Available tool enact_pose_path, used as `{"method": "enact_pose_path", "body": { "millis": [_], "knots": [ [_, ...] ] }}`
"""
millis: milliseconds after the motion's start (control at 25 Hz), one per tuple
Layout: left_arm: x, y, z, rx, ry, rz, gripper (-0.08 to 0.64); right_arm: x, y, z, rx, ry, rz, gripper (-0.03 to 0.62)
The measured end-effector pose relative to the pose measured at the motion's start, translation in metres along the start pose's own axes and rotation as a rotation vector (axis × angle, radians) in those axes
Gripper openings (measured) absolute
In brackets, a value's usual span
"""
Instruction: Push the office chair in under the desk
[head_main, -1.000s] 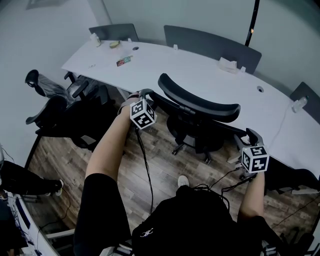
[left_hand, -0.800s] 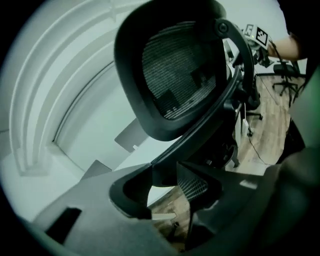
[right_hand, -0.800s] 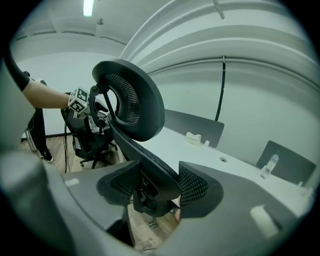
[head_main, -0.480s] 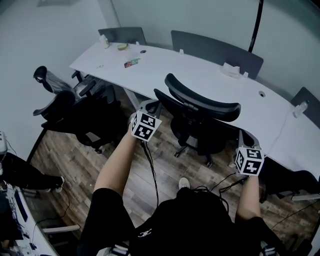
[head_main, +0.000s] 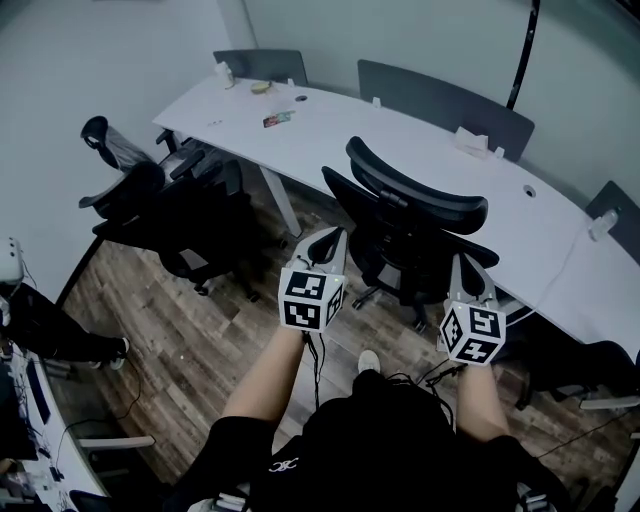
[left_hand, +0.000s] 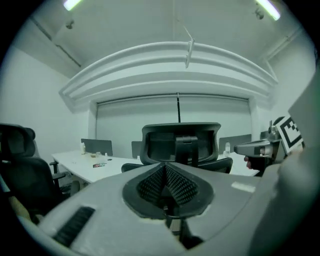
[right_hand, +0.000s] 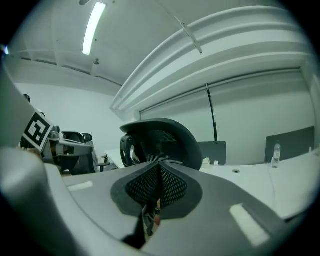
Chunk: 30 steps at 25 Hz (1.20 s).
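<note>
The black mesh-back office chair (head_main: 405, 235) stands at the near edge of the long white desk (head_main: 430, 150), its back and headrest (head_main: 415, 195) toward me. My left gripper (head_main: 334, 238) is shut and empty, just off the chair's left side. My right gripper (head_main: 463, 264) is also shut and empty, close by the chair's right armrest; I cannot tell whether it touches. In the left gripper view the shut left gripper (left_hand: 165, 172) points at the chair back (left_hand: 180, 142). In the right gripper view the shut right gripper (right_hand: 160, 172) points past the headrest (right_hand: 162, 140).
More black chairs (head_main: 165, 205) crowd the left end of the desk. Grey chairs (head_main: 440, 100) line its far side. Small items (head_main: 278, 119) lie on the desk's far left. Cables (head_main: 318, 365) trail over the wood floor at my feet. A person's leg (head_main: 55, 340) shows at the left edge.
Both grippers have drawn back from the chair's sides toward me, and their jaws have closed. The head view has backed away from the desk.
</note>
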<state>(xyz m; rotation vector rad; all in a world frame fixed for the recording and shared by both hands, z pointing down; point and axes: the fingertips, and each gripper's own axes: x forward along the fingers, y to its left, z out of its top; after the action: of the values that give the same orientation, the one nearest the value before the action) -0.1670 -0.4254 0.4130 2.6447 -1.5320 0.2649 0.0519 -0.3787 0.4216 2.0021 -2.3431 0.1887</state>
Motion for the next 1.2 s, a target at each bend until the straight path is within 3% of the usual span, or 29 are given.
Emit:
{"method": "enact_pose_path", "body": {
  "millis": [240,440,720,1200],
  "knots": [
    [-0.029,-0.032,-0.021,-0.041,0.015,-0.002,0.009,-0.011,0.042,-0.012,-0.040,0.009,0.084,0.006],
    [-0.037,-0.039,-0.021,-0.031,0.008,-0.007,0.009,-0.018,0.050,-0.023,-0.054,0.044,0.081,0.006],
    [-0.042,-0.047,-0.025,-0.020,0.016,-0.023,0.009,-0.023,0.052,-0.024,0.010,0.057,0.097,0.006],
    [-0.048,-0.045,-0.027,-0.015,0.012,-0.019,0.011,-0.021,0.062,-0.024,-0.023,0.063,0.105,0.006]
  ]
}}
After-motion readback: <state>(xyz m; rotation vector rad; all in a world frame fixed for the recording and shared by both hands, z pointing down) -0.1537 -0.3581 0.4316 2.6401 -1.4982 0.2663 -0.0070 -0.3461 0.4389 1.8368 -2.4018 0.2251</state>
